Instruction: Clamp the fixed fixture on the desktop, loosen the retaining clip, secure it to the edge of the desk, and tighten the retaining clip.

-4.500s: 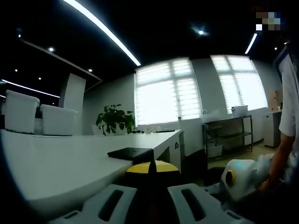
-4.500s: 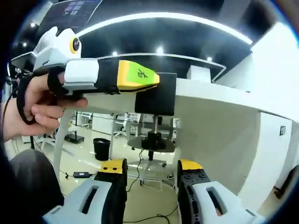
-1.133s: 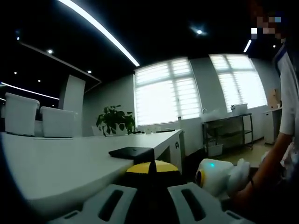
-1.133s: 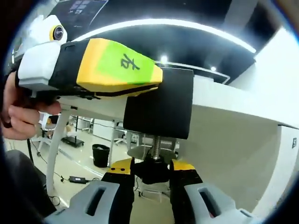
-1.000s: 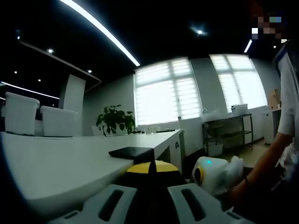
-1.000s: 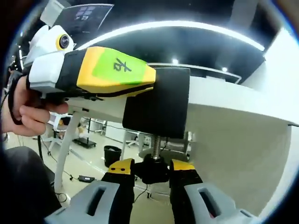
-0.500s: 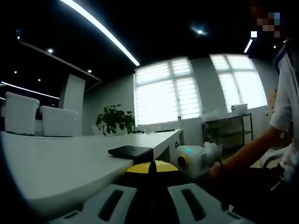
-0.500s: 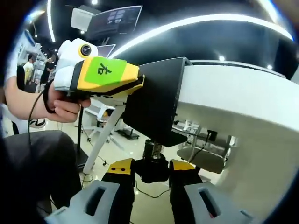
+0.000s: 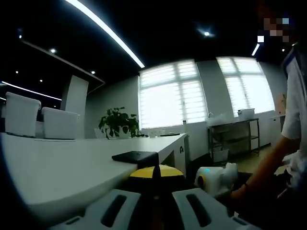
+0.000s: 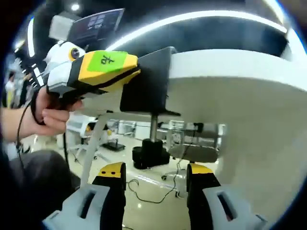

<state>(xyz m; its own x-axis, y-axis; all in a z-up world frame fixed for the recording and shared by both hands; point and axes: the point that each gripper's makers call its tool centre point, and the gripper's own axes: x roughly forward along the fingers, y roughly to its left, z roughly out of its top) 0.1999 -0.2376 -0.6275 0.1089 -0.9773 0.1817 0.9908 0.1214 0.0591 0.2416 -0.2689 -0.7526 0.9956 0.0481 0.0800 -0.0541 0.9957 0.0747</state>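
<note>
White desk (image 10: pixel 240 81) spanning above my right jaws, black fixture (image 10: pixel 144 86) hung on its edge just above them, my left gripper (image 10: pixel 103 72) clamped on its side, retaining clip (image 10: pixel 149 153) free between my right gripper (image 10: pixel 156 178) jaws, spread apart.
</note>
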